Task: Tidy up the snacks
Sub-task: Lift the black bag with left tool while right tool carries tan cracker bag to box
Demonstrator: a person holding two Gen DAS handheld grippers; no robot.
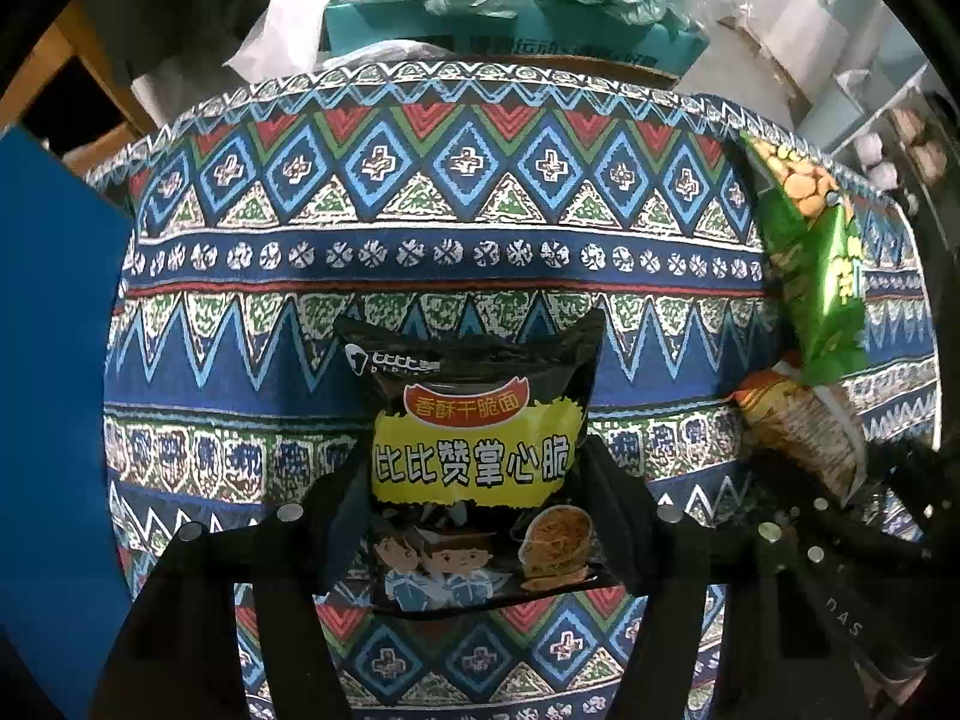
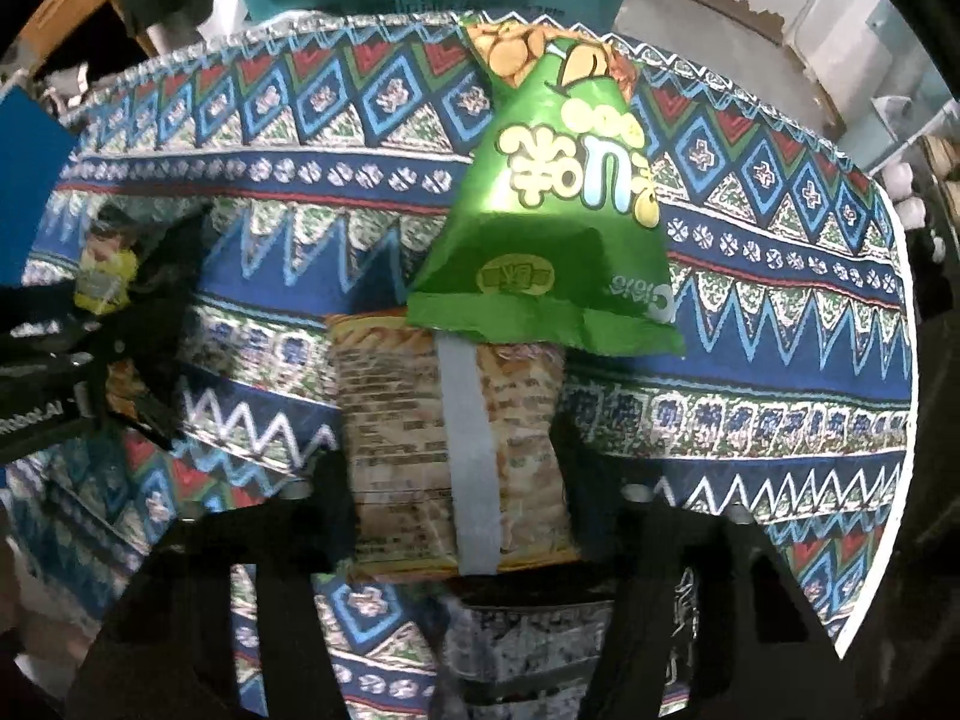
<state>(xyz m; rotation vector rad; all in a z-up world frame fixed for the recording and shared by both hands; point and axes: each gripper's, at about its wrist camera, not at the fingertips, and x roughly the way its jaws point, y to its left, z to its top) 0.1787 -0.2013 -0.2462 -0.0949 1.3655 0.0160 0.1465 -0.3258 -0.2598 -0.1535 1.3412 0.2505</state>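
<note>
Patterned tablecloth [image 1: 480,264] covers round table; blue panel [image 1: 54,360] at 9 o'clock, teal box [image 1: 456,30] at 12 beyond edge. Left gripper [image 1: 480,498] clamps black noodle packet [image 1: 480,450] between fingers. Right gripper [image 2: 456,498] clamps tan cracker packet [image 2: 408,450]; green snack bag [image 2: 540,222] overlaps its far end, at 12.

Left gripper [image 1: 480,480]: both black fingers are pointing forward over the table, jaws pressing in on the two sides of a black snack packet [image 1: 480,444]. Right gripper [image 2: 456,480]: fingers are likewise extending forward, jaws closing against a tan snack packet [image 2: 450,444]. The two grippers are sitting side by side, left one visible at the right camera's left edge.
</note>
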